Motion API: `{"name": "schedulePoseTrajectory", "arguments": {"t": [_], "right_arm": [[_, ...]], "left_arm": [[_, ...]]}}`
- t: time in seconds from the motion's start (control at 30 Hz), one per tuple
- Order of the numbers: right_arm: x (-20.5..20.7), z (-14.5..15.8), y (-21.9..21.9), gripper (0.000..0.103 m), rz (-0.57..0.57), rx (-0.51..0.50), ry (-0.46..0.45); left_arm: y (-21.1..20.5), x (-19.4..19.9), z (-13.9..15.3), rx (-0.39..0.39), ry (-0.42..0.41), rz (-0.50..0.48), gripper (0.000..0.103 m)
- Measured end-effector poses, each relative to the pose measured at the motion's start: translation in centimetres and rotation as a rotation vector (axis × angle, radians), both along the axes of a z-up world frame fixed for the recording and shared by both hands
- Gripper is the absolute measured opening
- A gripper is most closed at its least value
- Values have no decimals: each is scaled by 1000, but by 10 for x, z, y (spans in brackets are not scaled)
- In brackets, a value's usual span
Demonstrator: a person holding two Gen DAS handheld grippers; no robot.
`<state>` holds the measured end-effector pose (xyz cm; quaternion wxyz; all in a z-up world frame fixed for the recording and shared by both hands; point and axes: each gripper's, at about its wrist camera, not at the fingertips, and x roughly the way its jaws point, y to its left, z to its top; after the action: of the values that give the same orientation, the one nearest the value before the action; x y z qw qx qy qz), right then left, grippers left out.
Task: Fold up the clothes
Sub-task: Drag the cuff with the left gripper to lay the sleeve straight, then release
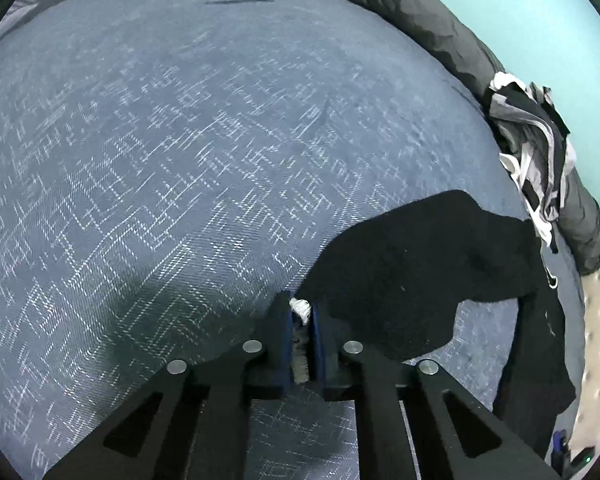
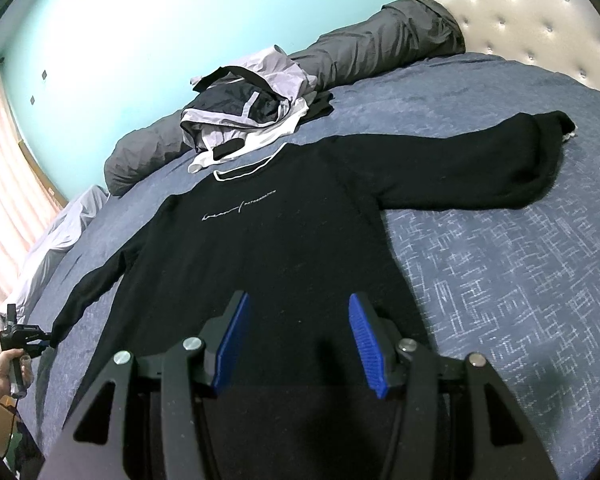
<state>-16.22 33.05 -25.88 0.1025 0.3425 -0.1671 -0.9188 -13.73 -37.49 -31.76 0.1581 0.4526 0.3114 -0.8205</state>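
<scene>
A black long-sleeved sweater [image 2: 284, 232] with a white-trimmed collar lies face up, spread flat on the blue patterned bed cover [image 2: 512, 264]. My right gripper [image 2: 296, 320] is open, hovering over the sweater's lower body. My left gripper [image 1: 302, 312] is shut on the cuff of one sleeve [image 1: 420, 264], with the white inner lining showing between the pads. In the right wrist view the left gripper [image 2: 40, 340] is at the far left, held by a hand at the end of that sleeve.
A heap of grey, white and black clothes [image 2: 244, 108] lies beyond the collar, also seen in the left wrist view [image 1: 536, 152]. A rolled dark grey duvet [image 2: 372, 48] lies along the wall. A tufted headboard [image 2: 540, 20] stands at the right.
</scene>
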Motion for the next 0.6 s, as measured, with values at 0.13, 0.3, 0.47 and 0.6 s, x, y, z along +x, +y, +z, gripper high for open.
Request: {"name": "schedulePoseTrajectory", "arguments": {"t": [0.13,0.3,0.47,0.6], "right_arm": [[0,0,0,52,3,-4,2],[0,-1,2,52,-4,-20,-1],[2,-1,-1,52,1,-18,-3],[3,0,-4,52,7,0,5]], "left_arm": [[-1,5,24,-81,30,3,6],[-17,8,58,-175,41,20,6],[-39,-3,72,-203,22,26,6],[-50,-11,78,-225,10,30,6]]}}
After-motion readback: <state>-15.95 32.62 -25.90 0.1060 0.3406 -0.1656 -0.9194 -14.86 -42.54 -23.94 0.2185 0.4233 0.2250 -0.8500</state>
